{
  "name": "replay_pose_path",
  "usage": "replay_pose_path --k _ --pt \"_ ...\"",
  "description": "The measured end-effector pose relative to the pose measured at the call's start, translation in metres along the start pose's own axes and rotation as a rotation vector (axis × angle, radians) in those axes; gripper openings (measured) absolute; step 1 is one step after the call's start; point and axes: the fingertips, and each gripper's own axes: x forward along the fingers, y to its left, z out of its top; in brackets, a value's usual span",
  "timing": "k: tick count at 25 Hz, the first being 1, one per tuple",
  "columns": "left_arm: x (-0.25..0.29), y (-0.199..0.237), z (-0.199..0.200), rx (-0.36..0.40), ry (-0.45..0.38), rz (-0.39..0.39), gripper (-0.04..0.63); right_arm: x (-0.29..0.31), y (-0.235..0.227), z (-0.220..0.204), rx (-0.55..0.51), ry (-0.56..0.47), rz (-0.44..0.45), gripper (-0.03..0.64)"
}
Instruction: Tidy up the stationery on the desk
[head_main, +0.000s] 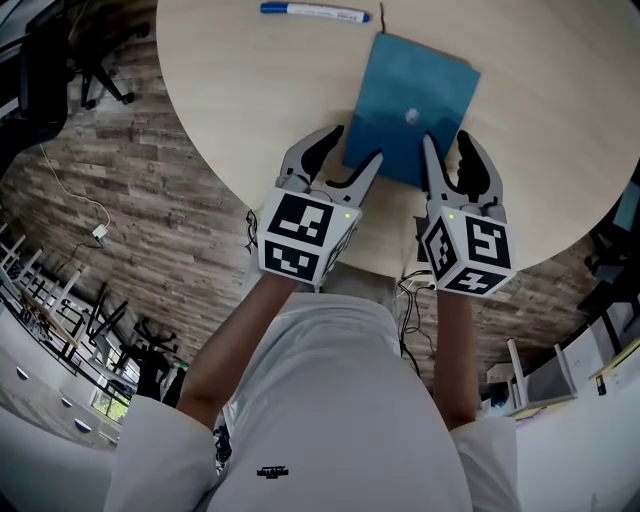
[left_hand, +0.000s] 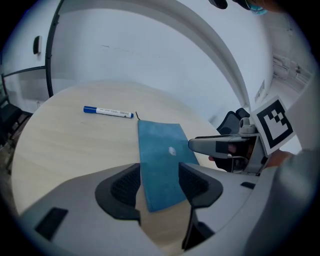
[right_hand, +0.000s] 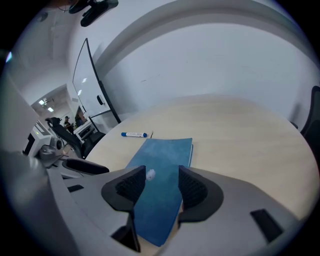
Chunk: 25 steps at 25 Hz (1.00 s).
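Left gripper (head_main: 358, 142) and right gripper (head_main: 447, 140) hung spread and empty; a clumsy pinch risked shoving the notebook (head_main: 415, 95) into the pen (head_main: 313, 12) at eleven o'clock.

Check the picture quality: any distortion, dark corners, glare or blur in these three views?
Head view: even light, no glare, blue notebook and pen sharp. Left gripper view: strong fisheye bend, black corners, the left gripper slightly soft up close. Right gripper view: same bend and corners; far office at left hazy.
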Motion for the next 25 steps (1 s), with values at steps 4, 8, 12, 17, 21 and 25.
replay_pose_path --k 4,8,12,17,21,25 --pt "-0.005 0.011 -0.001 -0.013 0.016 -0.003 0.247 0.005 0.019 0.006 -0.044 -0.003 0.031 0.221" --pt "-0.016 0.034 0.002 -0.049 -0.007 0.025 0.157 0.017 0.044 0.015 -0.087 -0.008 0.077 0.221" --pt "-0.023 0.047 0.007 -0.092 -0.031 0.014 0.074 0.028 0.064 0.026 -0.069 -0.017 0.147 0.219" --pt "-0.032 0.063 0.019 -0.118 -0.054 0.002 0.057 0.043 0.085 0.04 -0.123 -0.022 0.149 0.219" --pt "-0.043 0.086 0.025 -0.128 -0.069 0.006 0.057 0.06 0.102 0.049 -0.139 -0.015 0.158 0.219" --pt "-0.049 0.108 0.039 -0.04 -0.092 0.006 0.057 0.077 0.119 0.062 -0.148 -0.013 0.168 0.219"
